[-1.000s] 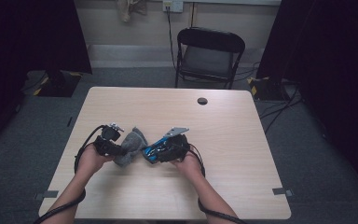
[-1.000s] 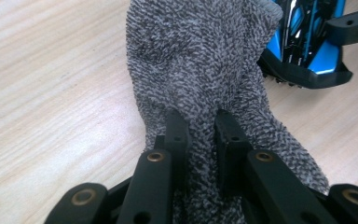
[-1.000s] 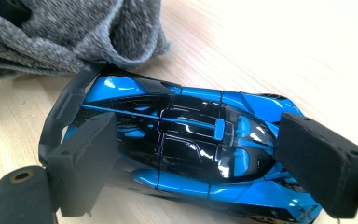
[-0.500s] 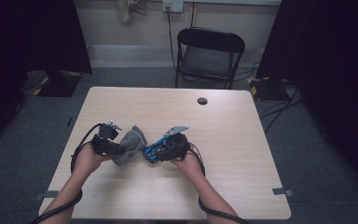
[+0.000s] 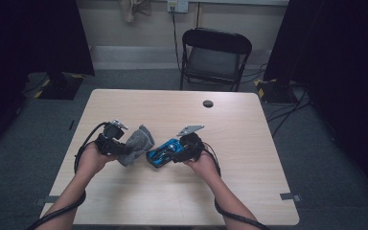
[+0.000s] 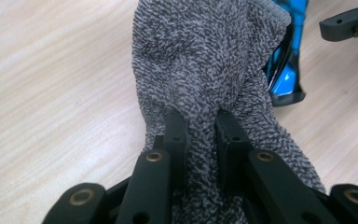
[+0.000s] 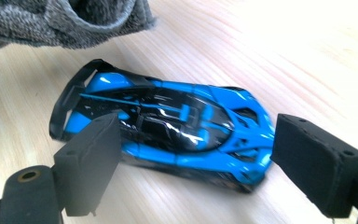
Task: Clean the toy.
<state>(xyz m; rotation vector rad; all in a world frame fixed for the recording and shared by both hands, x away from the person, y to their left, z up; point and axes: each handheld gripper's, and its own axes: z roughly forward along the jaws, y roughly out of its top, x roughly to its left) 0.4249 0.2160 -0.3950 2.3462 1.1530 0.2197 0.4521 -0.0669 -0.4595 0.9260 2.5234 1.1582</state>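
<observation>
In the high view, the left gripper (image 5: pixel 117 143) and right gripper (image 5: pixel 182 151) sit at centre-left of the frame over the table (image 5: pixel 249 158), a grey cloth (image 5: pixel 136 143) and blue toy car (image 5: pixel 165 152) between them. In the left gripper view, the jaws pinch the cloth (image 6: pixel 205 84) at lower centre (car (image 6: pixel 286 70) peeking at upper right). In the right gripper view, the jaws stand apart, flanking the car (image 7: pixel 177 130) mid-frame, whether touching it I cannot tell; the cloth (image 7: pixel 65 21) hangs upper left.

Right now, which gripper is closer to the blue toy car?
Right. The right gripper has its open jaws on either side of the blue toy car on the table. The left gripper is beside the car, clamped on the grey cloth.
</observation>
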